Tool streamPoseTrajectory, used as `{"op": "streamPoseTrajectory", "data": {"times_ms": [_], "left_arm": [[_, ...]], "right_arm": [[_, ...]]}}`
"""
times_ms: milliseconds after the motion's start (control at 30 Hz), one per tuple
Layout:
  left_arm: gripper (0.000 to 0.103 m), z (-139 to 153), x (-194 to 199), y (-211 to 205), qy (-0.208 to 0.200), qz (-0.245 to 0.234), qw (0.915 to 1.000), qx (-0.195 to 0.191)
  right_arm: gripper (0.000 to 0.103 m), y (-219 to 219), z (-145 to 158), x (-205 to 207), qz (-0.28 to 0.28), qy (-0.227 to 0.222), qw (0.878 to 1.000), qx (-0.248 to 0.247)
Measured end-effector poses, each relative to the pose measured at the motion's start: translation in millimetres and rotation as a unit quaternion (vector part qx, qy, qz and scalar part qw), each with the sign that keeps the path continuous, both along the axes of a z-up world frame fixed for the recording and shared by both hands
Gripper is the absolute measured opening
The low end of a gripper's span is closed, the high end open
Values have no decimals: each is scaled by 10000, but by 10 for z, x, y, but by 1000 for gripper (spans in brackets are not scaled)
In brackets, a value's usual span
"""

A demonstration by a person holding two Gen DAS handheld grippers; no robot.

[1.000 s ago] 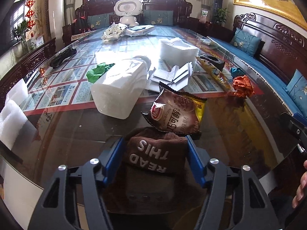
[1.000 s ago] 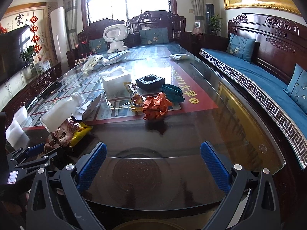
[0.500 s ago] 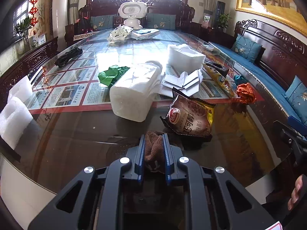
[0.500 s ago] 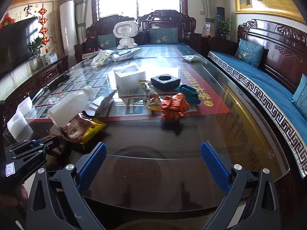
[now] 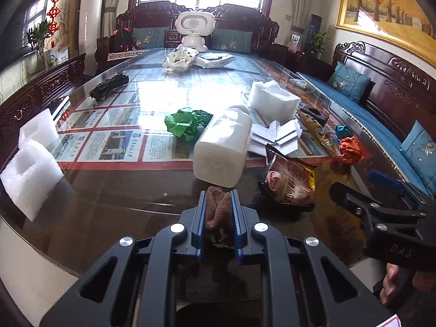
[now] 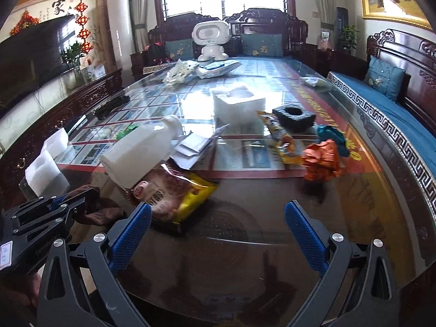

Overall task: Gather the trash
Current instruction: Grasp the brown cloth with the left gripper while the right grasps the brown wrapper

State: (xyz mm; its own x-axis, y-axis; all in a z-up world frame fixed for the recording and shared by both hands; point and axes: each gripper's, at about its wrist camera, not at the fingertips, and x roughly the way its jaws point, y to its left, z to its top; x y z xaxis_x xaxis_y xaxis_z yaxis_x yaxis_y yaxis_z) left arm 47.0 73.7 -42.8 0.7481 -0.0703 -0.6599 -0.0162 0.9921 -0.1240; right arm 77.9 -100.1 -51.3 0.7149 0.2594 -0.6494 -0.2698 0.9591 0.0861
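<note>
My left gripper (image 5: 218,199) is shut on a brown knitted cloth (image 5: 217,209) at the near edge of the glass table (image 5: 109,212); the cloth also shows in the right wrist view (image 6: 95,212). My right gripper (image 6: 218,218) is open and empty, low over the table, with a brown and yellow snack bag (image 6: 171,193) just beyond its left finger. The bag lies right of the cloth in the left wrist view (image 5: 290,184). A white plastic bottle (image 5: 223,150) lies on its side behind them. An orange crumpled wrapper (image 6: 321,163) lies further right.
Green crumpled paper (image 5: 188,122), folded white papers (image 5: 275,136), white foam blocks (image 5: 30,169) at left and one (image 5: 272,100) mid-table, a black foam ring (image 6: 294,117), a teal wad (image 6: 331,136), a black cable (image 5: 109,87), a white robot toy (image 5: 194,31) far back. Sofa (image 6: 395,109) along the right.
My left gripper closed on the brown cloth and has drawn back a little with it. My right gripper moved forward and left, toward the snack bag.
</note>
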Motion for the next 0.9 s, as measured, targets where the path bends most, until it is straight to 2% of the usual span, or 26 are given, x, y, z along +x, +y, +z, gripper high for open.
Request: {"op": "streamPoseTrajectory", "data": {"times_ms": [267, 567, 633, 767, 833, 900], "left_arm": [[17, -5, -3, 149, 2, -30, 10000, -68], [17, -20, 20, 215, 7, 21, 10000, -88], [17, -23, 25, 216, 10, -5, 9999, -103], [17, -47, 48, 204, 35, -12, 9999, -96], [17, -56, 51, 192, 54, -12, 9999, -98], [17, -57, 48, 179, 61, -11, 9999, -106]], "right_arm": [[95, 390, -105, 278, 85, 142, 9998, -62], [95, 557, -254, 452, 105, 289, 9995, -116], [87, 549, -261, 460, 212, 333, 9992, -34], [50, 599, -302, 446, 446, 482, 9978, 27], [39, 633, -312, 412, 475, 416, 9979, -146], [37, 627, -317, 398, 516, 443, 9977, -69]]}}
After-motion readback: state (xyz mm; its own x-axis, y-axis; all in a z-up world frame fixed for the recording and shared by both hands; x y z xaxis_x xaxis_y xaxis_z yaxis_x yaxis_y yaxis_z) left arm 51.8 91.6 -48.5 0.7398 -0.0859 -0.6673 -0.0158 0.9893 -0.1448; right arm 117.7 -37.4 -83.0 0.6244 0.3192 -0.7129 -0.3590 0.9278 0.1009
